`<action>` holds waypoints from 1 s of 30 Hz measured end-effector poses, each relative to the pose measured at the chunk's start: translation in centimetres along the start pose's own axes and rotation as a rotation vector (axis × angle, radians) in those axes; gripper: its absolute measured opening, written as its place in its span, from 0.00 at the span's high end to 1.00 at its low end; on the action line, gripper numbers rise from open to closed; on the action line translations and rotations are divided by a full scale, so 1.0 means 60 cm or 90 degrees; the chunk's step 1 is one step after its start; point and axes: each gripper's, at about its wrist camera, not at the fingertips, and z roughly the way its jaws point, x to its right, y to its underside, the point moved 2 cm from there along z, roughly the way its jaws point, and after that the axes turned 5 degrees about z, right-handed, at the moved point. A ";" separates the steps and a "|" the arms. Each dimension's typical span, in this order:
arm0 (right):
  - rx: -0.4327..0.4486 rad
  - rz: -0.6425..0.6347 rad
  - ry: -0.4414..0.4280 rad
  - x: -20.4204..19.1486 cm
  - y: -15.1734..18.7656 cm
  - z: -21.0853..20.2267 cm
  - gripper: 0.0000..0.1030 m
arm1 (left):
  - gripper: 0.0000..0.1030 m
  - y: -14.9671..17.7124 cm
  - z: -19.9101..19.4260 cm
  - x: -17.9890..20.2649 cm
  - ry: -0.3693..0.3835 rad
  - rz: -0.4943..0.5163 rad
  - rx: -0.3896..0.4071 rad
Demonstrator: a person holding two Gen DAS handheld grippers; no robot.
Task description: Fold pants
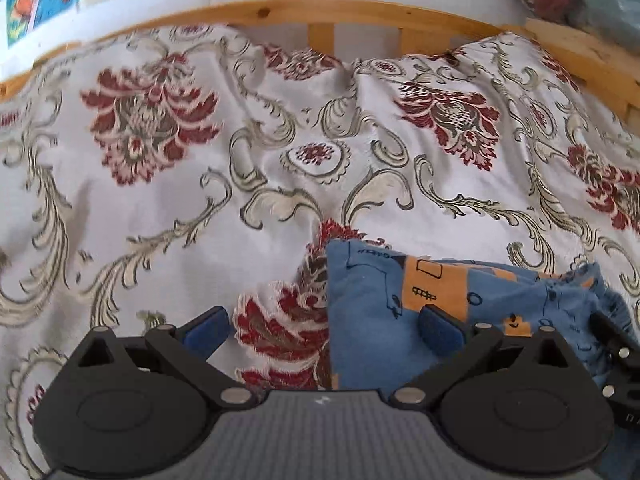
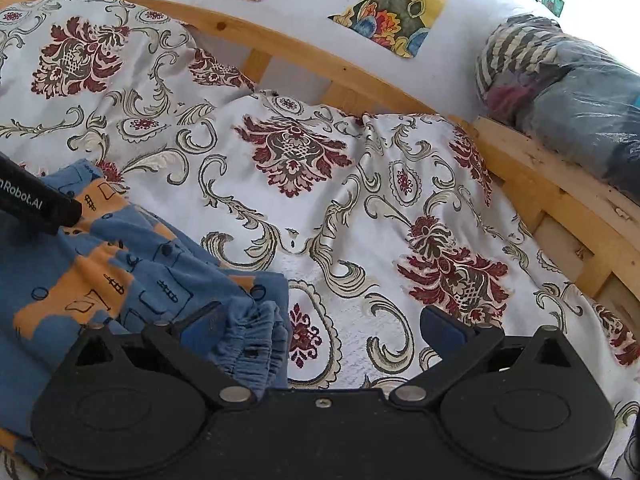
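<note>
- Left gripper (image 1: 324,330): jaws spread wide, nothing held between them. The left blue pad (image 1: 206,330) is seen over the bedspread; the right one lies over the blue cloth.
- Right gripper (image 2: 324,328): jaws likewise spread wide, nothing clamped. Its left pad (image 2: 204,324) sits against the gathered waistband; the right pad is over bare bedspread.
- Pants (image 1: 400,312): blue fabric with orange patches and black line drawings, found at lower right of the left wrist view and lower left of the right wrist view, lying bunched on the bed. The elastic waistband (image 2: 256,344) is noted just beside the right gripper's left finger.
- Part of the other gripper's black body is seen at the left edge of the right wrist view, over the pants.
- Bedspread (image 2: 320,208): pale, with red floral medallions and scrolls, rumpled.
- Wooden bed rail (image 1: 320,12) along the top; colourful pictures (image 2: 392,8) on the white wall above.
- Bagged bundle (image 2: 560,92) at upper right of the right wrist view.
</note>
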 end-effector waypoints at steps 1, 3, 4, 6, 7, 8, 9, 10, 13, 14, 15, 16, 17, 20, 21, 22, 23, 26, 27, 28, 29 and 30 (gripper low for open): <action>0.000 0.002 -0.001 0.001 0.001 0.001 0.01 | 0.00 0.001 0.002 -0.003 0.001 -0.005 -0.002; -0.002 0.008 -0.005 0.003 0.002 0.004 0.01 | 0.00 0.001 0.005 -0.006 0.001 -0.005 -0.003; -0.002 0.010 -0.006 0.004 0.003 0.004 0.01 | 0.00 0.002 0.006 -0.007 0.000 -0.003 -0.003; -0.002 0.014 -0.008 0.006 0.003 0.006 0.01 | 0.00 0.002 0.007 -0.009 -0.001 -0.001 -0.003; -0.002 0.015 -0.008 0.008 0.004 0.006 0.01 | 0.00 0.002 0.008 -0.010 0.000 -0.002 -0.004; -0.003 0.016 -0.009 0.009 0.004 0.006 0.01 | 0.00 0.002 0.009 -0.011 0.000 -0.003 -0.005; -0.004 0.017 -0.008 0.010 0.004 0.006 0.01 | 0.00 0.003 0.009 -0.011 0.000 -0.003 -0.005; -0.005 0.018 -0.007 0.010 0.003 0.007 0.01 | 0.00 0.002 0.009 -0.011 0.000 -0.002 -0.005; -0.007 0.014 -0.007 0.013 0.002 0.005 0.01 | 0.00 -0.001 0.009 -0.012 0.001 0.001 -0.007; -0.006 0.012 -0.007 0.014 0.001 0.004 0.01 | 0.00 -0.003 0.008 -0.013 0.000 0.002 -0.008; -0.004 0.009 -0.006 0.015 0.000 0.002 0.01 | 0.00 -0.005 0.007 -0.015 -0.001 0.002 -0.008; -0.002 0.003 -0.002 0.016 0.000 -0.001 0.01 | 0.00 -0.007 0.005 -0.017 -0.004 0.001 -0.008; -0.001 0.000 -0.002 0.018 0.000 -0.002 0.01 | 0.00 -0.010 0.003 -0.020 -0.009 -0.001 -0.007; 0.001 -0.013 -0.004 0.023 0.003 -0.007 0.01 | 0.00 -0.014 -0.006 -0.031 -0.027 -0.003 0.000; 0.002 -0.016 -0.005 0.025 0.004 -0.009 0.01 | 0.00 -0.015 -0.008 -0.035 -0.033 -0.003 0.000; 0.004 -0.018 -0.007 0.027 0.004 -0.012 0.01 | 0.00 -0.014 -0.010 -0.038 -0.037 -0.005 -0.002; 0.007 -0.018 -0.008 0.030 0.003 -0.016 0.01 | 0.00 -0.013 -0.012 -0.042 -0.039 -0.008 -0.003; 0.021 0.000 -0.022 0.036 -0.001 -0.032 0.01 | 0.00 -0.009 -0.024 -0.047 -0.049 -0.012 0.005; 0.025 0.008 -0.032 0.039 -0.003 -0.037 0.01 | 0.00 -0.008 -0.028 -0.048 -0.053 -0.011 0.008; 0.025 0.017 -0.041 0.041 -0.004 -0.041 0.01 | 0.00 -0.007 -0.032 -0.048 -0.058 -0.011 0.009; 0.024 0.031 -0.058 0.047 -0.005 -0.045 0.01 | 0.00 -0.006 -0.037 -0.049 -0.064 -0.013 0.009; 0.021 0.044 -0.071 0.051 -0.007 -0.049 0.01 | 0.00 -0.003 -0.043 -0.050 -0.068 -0.017 0.011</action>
